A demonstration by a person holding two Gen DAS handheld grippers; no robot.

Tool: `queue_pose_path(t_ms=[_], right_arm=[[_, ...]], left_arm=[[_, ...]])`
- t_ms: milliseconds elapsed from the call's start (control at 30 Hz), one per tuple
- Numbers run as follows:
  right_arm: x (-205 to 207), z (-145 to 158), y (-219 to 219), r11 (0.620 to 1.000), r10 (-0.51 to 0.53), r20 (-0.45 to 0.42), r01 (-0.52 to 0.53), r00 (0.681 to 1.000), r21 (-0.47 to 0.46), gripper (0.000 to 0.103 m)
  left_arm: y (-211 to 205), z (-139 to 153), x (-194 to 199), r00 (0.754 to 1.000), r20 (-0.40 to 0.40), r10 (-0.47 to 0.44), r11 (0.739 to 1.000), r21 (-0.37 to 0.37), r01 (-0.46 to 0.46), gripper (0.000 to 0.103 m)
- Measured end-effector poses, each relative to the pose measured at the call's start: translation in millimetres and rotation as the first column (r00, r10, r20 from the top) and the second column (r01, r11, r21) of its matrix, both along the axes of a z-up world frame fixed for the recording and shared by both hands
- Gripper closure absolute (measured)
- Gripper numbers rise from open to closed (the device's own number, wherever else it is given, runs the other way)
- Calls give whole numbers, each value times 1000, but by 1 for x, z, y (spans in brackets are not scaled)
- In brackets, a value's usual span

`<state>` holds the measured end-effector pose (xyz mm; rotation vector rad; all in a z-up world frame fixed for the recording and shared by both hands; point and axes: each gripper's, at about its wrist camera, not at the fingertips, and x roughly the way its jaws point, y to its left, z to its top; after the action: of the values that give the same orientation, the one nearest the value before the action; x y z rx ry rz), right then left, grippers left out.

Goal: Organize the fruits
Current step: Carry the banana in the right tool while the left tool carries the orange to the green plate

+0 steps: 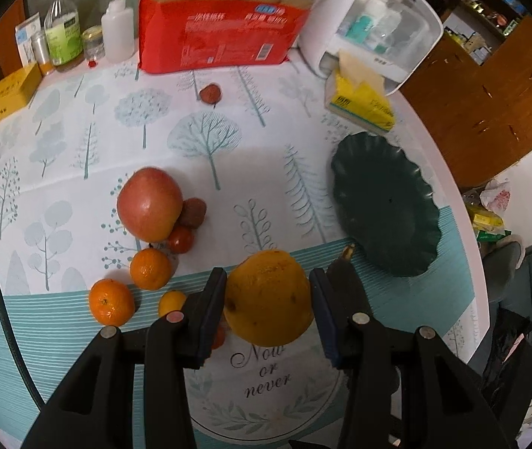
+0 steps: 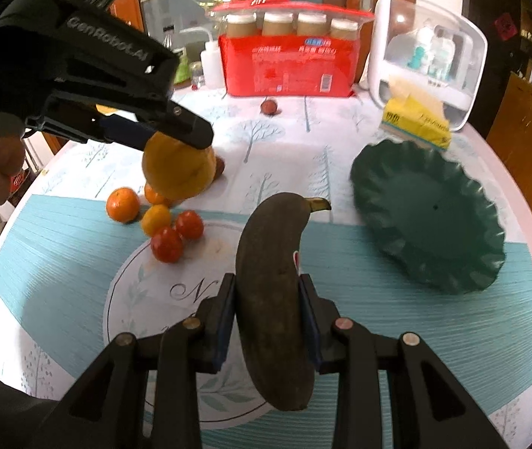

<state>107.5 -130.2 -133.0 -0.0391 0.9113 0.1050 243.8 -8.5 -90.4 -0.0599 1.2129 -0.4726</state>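
Observation:
My left gripper [image 1: 267,299] is shut on a large orange [image 1: 267,297] and holds it above the table; it also shows in the right wrist view [image 2: 178,166]. My right gripper [image 2: 267,314] is shut on a dark overripe banana [image 2: 271,295], lifted over the cloth. An empty dark green scalloped plate [image 1: 385,202] [image 2: 430,217] sits at the right. On the table lie a red apple [image 1: 149,204], mandarins [image 1: 110,301] [image 2: 122,204], small tomatoes [image 2: 167,244] and a lychee [image 1: 192,212]. A small red fruit [image 1: 210,93] lies far back.
A red multipack [image 1: 221,33], bottles [image 1: 63,30], a yellow box [image 1: 5,97], a yellow tissue pack [image 1: 359,101] and a white storage case [image 1: 374,22] line the back. The round table's edge [image 1: 464,224] curves at the right, with a wooden cabinet beyond.

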Motion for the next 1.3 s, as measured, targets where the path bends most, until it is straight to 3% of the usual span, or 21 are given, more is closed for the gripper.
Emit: queue_pose_path(t_ms=[200,400,700,1000,1300], right_arm=[[5,20,-24,1000,25,69,-24,997,-18,71],[17,30,-61,997,82,108,-80,991,-16,71],[40,19,-110,983,182,138,-178,974,-46,71],[69,-13,-150,978,210,117,-209,971,-19,71],[87,-40,-169,975,214,72,-217,974,41,71]], left_arm=[[-15,20,-9,999,43,16,1000,-3,-16,59],[-39,40,-15,993,82,88,996,0,-88,59],[-91,54,-9,978,128,167,986,-7,-167,59],[-144,37,12,982,112,153,988,1,-155,59],[-195,-5,36,995,81,58,998,-30,-56,59]])
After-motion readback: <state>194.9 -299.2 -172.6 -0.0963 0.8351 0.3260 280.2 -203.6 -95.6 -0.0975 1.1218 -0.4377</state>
